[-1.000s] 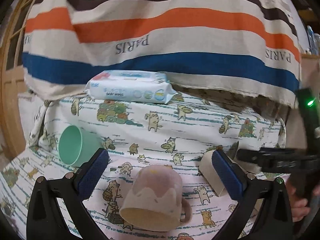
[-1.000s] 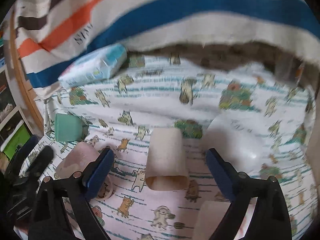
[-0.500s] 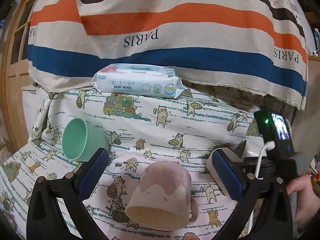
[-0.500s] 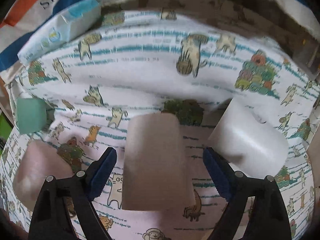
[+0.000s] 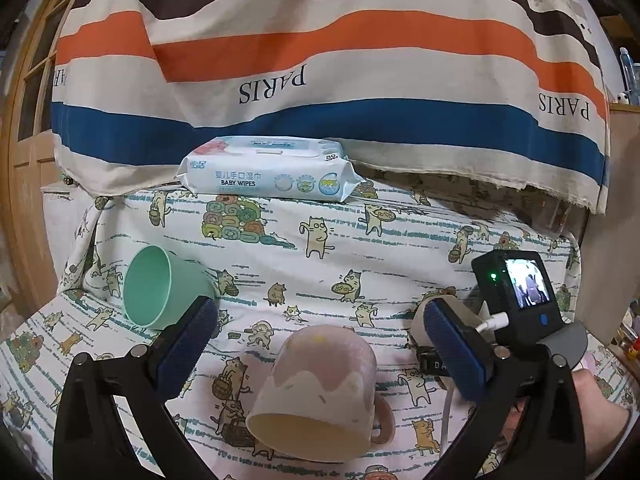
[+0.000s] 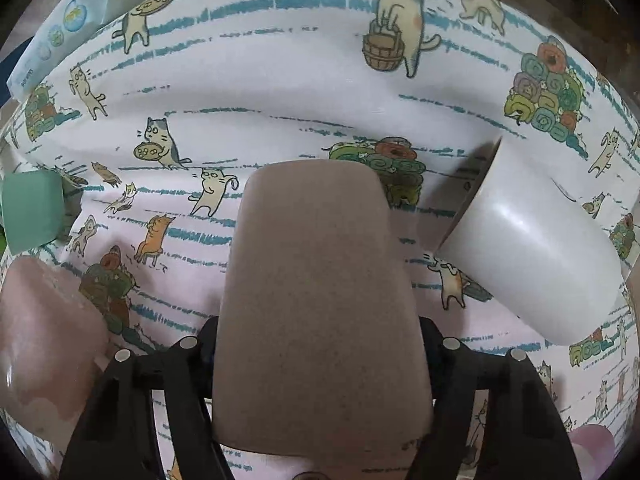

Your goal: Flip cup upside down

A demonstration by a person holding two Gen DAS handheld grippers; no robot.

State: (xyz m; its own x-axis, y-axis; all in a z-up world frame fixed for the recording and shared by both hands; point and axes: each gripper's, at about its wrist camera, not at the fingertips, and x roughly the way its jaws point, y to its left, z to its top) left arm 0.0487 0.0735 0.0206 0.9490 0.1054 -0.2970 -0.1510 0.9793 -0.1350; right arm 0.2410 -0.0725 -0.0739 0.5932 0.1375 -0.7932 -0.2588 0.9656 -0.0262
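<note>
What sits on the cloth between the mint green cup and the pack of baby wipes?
Nothing: in the left wrist view, only bare cat-print cloth lies between the mint green cup and the baby wipes pack.

This looks like a home. The bench (image 5: 400,240) is covered with a soft cloth with cartoon cats on it. A pack of baby wipes (image 5: 268,172) lies at the back. A big striped cloth (image 5: 320,60) hangs behind it. A wooden door (image 5: 28,152) stands at the left. Cups (image 5: 160,292) lie around.
</note>
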